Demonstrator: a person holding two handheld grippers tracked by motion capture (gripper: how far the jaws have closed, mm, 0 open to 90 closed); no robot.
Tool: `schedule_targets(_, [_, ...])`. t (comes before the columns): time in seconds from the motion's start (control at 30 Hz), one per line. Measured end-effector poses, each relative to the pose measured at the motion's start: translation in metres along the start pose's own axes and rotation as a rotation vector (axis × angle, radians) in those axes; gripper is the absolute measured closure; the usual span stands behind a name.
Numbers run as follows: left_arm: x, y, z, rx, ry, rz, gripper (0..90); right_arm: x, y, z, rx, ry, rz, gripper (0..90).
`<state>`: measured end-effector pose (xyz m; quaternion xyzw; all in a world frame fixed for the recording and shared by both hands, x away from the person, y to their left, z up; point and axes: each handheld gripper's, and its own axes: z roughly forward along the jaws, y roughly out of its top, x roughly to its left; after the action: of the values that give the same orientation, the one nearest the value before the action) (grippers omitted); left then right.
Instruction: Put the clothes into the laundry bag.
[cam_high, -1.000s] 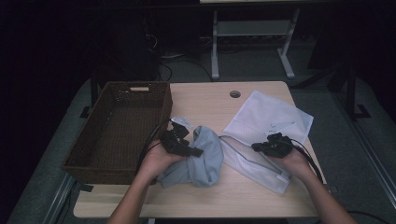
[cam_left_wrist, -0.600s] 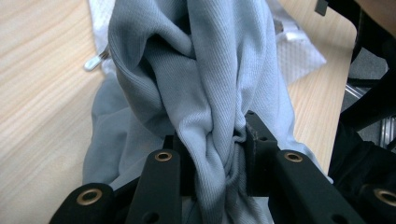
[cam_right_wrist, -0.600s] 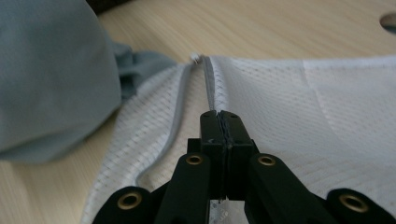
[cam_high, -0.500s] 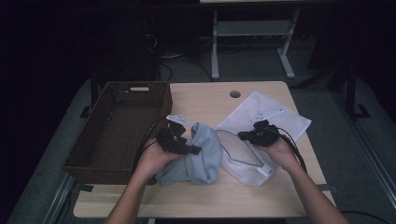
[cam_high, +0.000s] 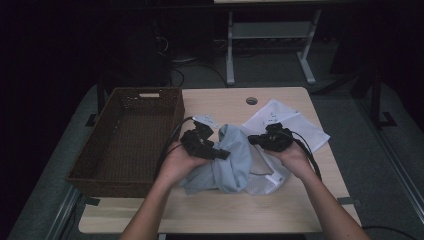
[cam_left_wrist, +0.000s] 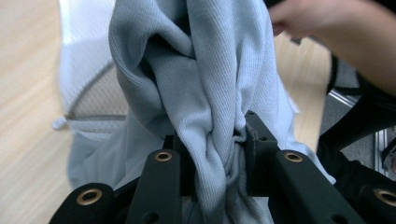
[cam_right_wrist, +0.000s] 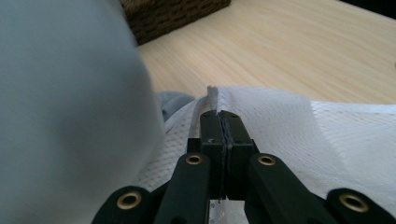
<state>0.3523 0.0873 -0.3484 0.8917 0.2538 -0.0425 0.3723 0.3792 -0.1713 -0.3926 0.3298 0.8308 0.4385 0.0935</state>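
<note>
While a person's two hands meet over the middle of a light wooden table (cam_high: 300, 200), the left gripper (cam_high: 216, 152) clamps a bunched twist of pale blue-grey knit garment (cam_left_wrist: 205, 93) — the cloth is squeezed tight between its jaws. Just to its right, the right gripper (cam_high: 254, 141) is closed on the edge of a white mesh laundry bag (cam_right_wrist: 327, 135), pinching the thin fabric. A brown woven basket (cam_high: 125, 135) sits at the table's left side, beside the garment.

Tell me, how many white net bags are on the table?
2. One white mesh bag is pinched at its edge by the right gripper, beside the grey garment. The other white mesh bag lies flat behind that hand. More could hide under the garment.
</note>
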Motion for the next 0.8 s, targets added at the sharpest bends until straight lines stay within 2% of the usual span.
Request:
schedule_targets(0.13, [0.005, -0.002, 0.027, 0.069, 0.011, -0.007, 71.2, -0.006, 0.001, -0.011, -0.040, -0.003, 0.026, 88.3])
schedule_targets(0.27, [0.009, 0.000, 0.044, 0.105, 0.013, -0.007, 71.1, -0.010, 0.004, -0.021, -0.073, -0.004, 0.036, 88.4])
schedule_targets(0.43, [0.011, 0.006, 0.061, 0.126, 0.015, -0.010, 71.0, -0.007, 0.006, -0.027, -0.096, 0.011, 0.038, 88.6])
schedule_targets(0.6, [0.018, 0.008, 0.076, 0.147, 0.013, -0.022, 70.6, 0.000, 0.009, -0.028, -0.101, 0.033, 0.018, 88.7])
schedule_targets(0.67, [0.020, 0.008, 0.080, 0.147, 0.019, -0.024, 69.7, 0.005, 0.012, -0.031, -0.116, 0.056, 0.010, 88.7])
schedule_targets(0.73, [0.021, 0.008, 0.083, 0.143, 0.022, -0.021, 68.7, 0.007, 0.013, -0.032, -0.119, 0.055, 0.003, 88.7])
schedule_targets(0.8, [0.021, 0.008, 0.083, 0.131, 0.032, -0.012, 63.8, 0.010, 0.014, -0.032, -0.114, 0.051, -0.008, 88.7])
